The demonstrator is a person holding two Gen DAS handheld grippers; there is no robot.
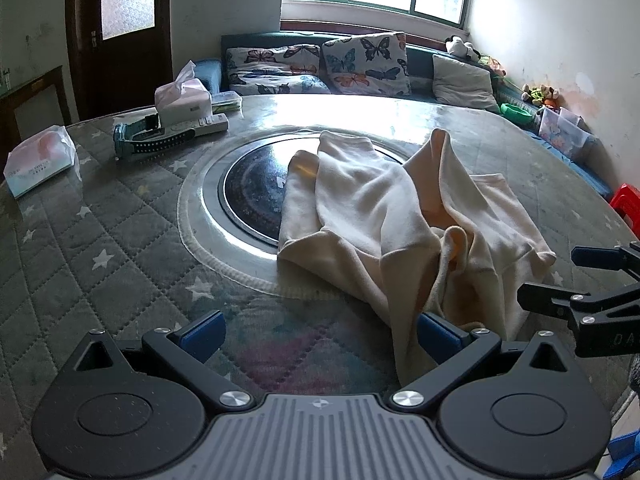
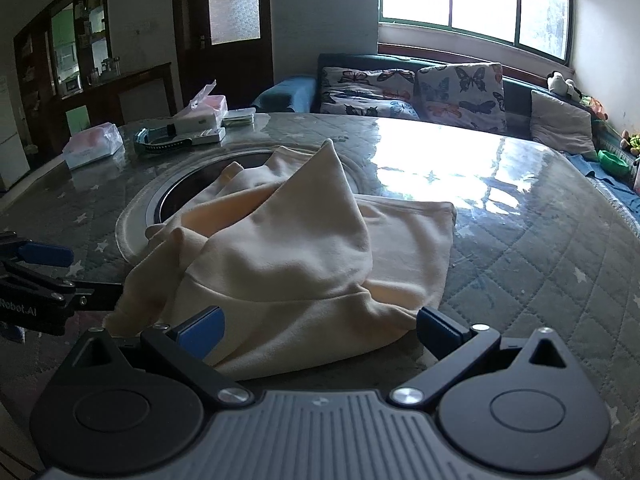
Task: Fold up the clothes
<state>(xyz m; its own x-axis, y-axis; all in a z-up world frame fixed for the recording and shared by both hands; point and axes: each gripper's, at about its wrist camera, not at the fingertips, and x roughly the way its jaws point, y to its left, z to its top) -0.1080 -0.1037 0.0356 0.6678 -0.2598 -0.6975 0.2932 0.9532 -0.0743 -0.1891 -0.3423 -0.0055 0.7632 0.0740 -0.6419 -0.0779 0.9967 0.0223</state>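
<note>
Cream garment (image 1: 404, 220) crumpled on quilted round table (image 1: 100, 240); sofa (image 1: 360, 68) behind; both hand-held grippers spread, empty

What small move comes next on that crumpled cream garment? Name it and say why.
Probably ease the right gripper forward and close on the cream garment's near hem: both grippers are open, holding nothing, and the hem lies between its fingers while the cloth sits bunched.

Two low, close wrist views, same cream garment (image 1: 404, 220).
</note>
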